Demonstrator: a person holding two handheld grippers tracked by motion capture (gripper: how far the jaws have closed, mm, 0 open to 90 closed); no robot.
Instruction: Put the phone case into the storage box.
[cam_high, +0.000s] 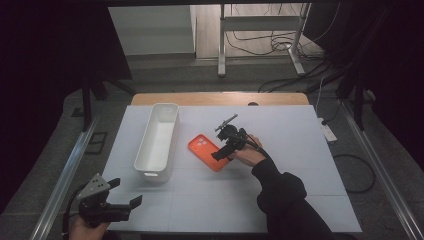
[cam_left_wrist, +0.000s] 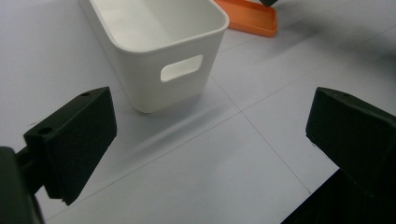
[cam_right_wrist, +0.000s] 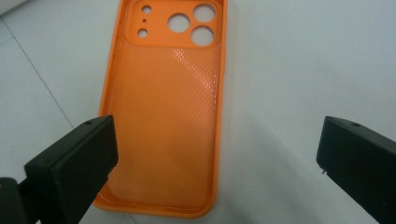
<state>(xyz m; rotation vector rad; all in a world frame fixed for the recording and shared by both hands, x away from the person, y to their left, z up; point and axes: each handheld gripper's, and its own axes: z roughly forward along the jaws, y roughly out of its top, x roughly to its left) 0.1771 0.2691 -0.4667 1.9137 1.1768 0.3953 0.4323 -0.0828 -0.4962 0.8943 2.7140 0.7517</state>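
An orange phone case (cam_high: 208, 152) lies flat on the white desk (cam_high: 300, 145), open side up, with its round camera holes at the far end. It sits just beside a long white bin (cam_high: 158, 140). The right hand-held gripper (cam_high: 223, 154) is over the near end of the case. Its jaws stand wide apart and hold nothing. The left hand-held gripper (cam_high: 126, 192) is at the near left corner of the desk, pointing toward the bin. Its jaws are wide too, with nothing in them.
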